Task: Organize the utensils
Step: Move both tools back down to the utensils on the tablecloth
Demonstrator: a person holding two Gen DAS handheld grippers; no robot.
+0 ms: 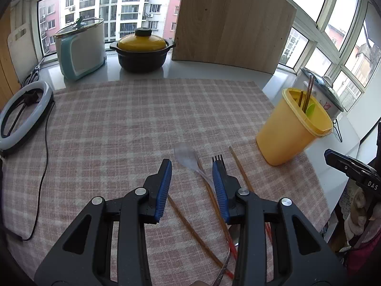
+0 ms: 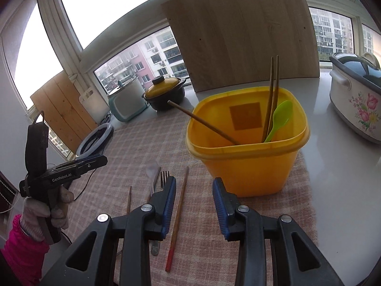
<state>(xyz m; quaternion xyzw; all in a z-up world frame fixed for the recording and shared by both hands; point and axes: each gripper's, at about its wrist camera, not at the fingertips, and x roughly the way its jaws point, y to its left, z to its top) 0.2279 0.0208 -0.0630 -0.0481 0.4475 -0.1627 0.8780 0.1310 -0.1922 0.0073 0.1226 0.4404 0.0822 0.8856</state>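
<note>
Both the left tool [image 1: 191, 166] and right tool [image 2: 194, 186] stand parted and empty above the checked cloth [image 1: 119, 124] on the desk. Only the right view looks into the yellow tub [image 2: 247, 166], which holds chopsticks [image 2: 272, 100] and a green spoon [image 2: 281, 116]. The left view shows the clear spoon [image 1: 187, 157], fork [image 1: 218, 158] and loose chopsticks [image 1: 239, 166] lying beside the tub.

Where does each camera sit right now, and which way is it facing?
Left wrist: on the left tool, angled down over the checked cloth at a clear spoon and fork; its open fingers frame them, with the right tool at the right edge.
Right wrist: on the right tool, angled down toward the yellow container; the left tool, a gloved hand and pink sleeve show at left.
Shared: container, loose utensils, yellow-lidded pot, wooden board.
</note>
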